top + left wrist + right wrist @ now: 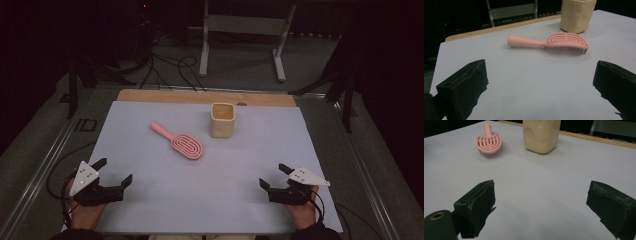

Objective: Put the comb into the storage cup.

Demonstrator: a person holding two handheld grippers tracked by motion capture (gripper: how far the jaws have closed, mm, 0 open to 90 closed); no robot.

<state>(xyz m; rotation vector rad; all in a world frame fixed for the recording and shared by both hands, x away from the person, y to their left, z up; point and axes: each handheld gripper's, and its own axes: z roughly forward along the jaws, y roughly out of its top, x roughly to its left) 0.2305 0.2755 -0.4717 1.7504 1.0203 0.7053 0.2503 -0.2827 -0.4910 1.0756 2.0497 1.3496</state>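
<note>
A pink hairbrush [179, 141] lies bristles down near the middle of the pale grey mat [200, 190], its handle pointing to the far left. Just right of it stands a cream, square-mouthed cup [222, 120]. My left gripper [114, 171] rests at the near left of the mat, open, with nothing between its jaws. My right gripper [275, 176] rests at the near right, also open and holding nothing. In the left gripper view the hairbrush [554, 43] and cup [576, 15] lie ahead; in the right gripper view the hairbrush [489, 142] is at far left beside the cup [541, 135].
A strip of wooden table edge [200, 96] shows beyond the mat. Behind the table are a white metal stand [240, 30] and cables [170, 70] on the floor. Metal rails [45, 160] run along both sides of the table.
</note>
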